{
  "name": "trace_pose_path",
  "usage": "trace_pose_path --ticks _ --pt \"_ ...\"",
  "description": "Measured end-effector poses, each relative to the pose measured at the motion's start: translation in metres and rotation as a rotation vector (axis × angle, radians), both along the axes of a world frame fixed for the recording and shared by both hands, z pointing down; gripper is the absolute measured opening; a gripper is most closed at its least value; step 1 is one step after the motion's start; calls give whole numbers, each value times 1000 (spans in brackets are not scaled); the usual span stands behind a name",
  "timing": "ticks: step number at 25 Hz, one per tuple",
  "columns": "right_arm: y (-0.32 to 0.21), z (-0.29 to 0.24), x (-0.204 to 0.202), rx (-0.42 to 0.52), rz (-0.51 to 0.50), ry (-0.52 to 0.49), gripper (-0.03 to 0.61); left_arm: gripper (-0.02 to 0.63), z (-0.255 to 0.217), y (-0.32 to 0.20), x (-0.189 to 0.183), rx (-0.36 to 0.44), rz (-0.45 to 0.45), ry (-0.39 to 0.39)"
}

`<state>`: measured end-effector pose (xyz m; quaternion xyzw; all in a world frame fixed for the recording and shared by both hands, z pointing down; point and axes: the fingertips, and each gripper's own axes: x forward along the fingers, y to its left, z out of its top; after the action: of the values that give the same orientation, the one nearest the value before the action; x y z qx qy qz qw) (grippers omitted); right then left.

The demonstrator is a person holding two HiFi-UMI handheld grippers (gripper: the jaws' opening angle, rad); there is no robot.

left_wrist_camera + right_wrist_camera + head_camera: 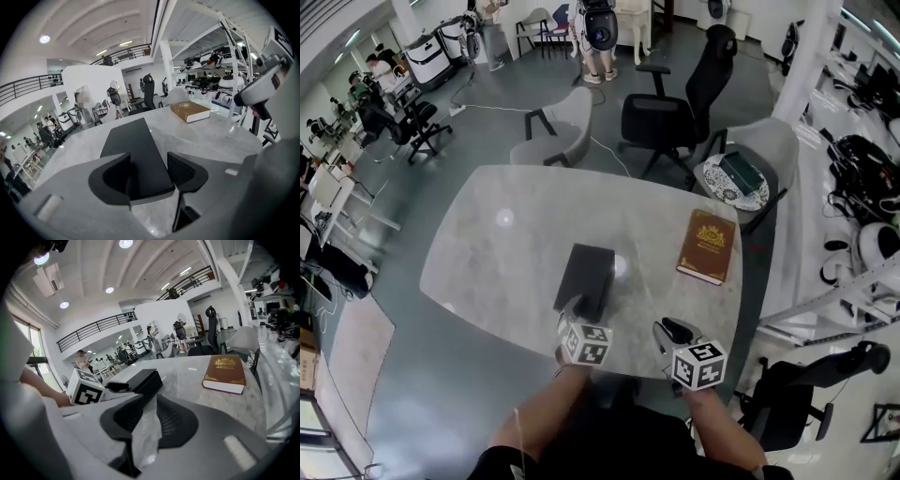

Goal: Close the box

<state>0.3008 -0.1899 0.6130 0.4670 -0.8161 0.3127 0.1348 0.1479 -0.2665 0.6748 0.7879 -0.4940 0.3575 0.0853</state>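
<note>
– Grey table [487,253]. Where's the black box [586,267]?
– Middle, lid down. Left gripper [149,172] jaws stand wide round its near end, hiding that edge. Right gripper [149,427] hangs loose, holding nothing.

Gold lettering on the brown book [225,374] is too small to read.

Bare tabletop [506,253] btwn box [584,277] & book [707,246]
</note>
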Motion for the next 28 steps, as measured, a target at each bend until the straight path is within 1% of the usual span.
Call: trace_pose_path --ticks 2,6,8,10,12,13,15,16,17,19,22,25,28 --pt "2 0 1 -2 -2 -1 95 252 3 -2 0 -18 -15 21" --pt "0 -1 2 2 -4 -6 95 255 0 -4 0 -21 -20 33" --pt "-2 0 1 3 -9 -9 95 255 -4 -3 -2 -22 -29 66" --pt "-6 -1 -1 8 -15 -11 95 255 -14 -3 -4 -9 -30 114" --pt "-12 -5 -5 20 -21 -11 94 248 -31 -5 -5 19 -19 184" --pt "-15 -8 -8 27 -23 -9 91 236 -41 -6 -7 34 -9 228" --pt "-20 -16 -15 45 -28 -5 70 173 -60 -7 -12 53 19 309" --pt "-22 -21 -20 55 -32 -2 56 164 -69 -7 -17 56 31 337" --pt "-23 -26 -25 66 -37 1 47 163 -76 -7 -23 56 37 360" --pt "-27 -36 -37 90 -50 8 30 135 -91 -10 -39 58 27 413" --pt "-38 -54 -56 128 -55 23 9 133 -117 -17 -68 81 9 488" --pt "-45 -71 -82 160 -46 21 3 129 -138 -18 -99 106 35 500" --pt "-47 -85 -111 192 -42 20 3 101 -152 -14 -131 121 58 507"
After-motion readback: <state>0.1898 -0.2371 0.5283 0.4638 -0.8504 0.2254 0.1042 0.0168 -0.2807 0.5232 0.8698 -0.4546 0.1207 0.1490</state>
